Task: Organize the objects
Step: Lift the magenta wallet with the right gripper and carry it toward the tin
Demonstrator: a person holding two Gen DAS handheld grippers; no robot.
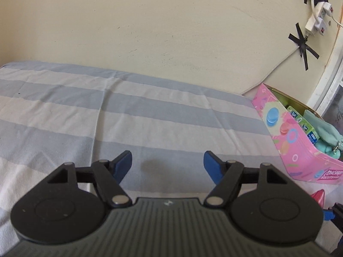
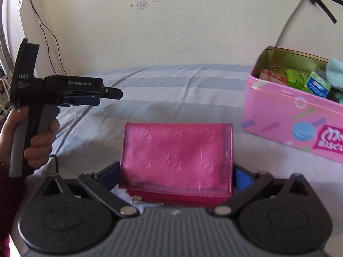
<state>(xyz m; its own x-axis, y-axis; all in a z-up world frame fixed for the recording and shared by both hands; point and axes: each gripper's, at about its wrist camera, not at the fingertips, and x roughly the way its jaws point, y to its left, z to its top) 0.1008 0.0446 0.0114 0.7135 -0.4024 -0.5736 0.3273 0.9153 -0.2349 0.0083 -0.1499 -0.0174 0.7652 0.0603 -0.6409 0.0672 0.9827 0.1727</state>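
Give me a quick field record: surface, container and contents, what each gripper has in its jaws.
surface: striped bed sheet
container: pink biscuit tin, lid off, standing on the sheet
tin contents: green box, blue box, mint fabric item
right gripper: jaws closed on a pink wallet
left gripper: jaws open, nothing between them
wallet vs tin: wallet is outside the tin, to its left in the right wrist view
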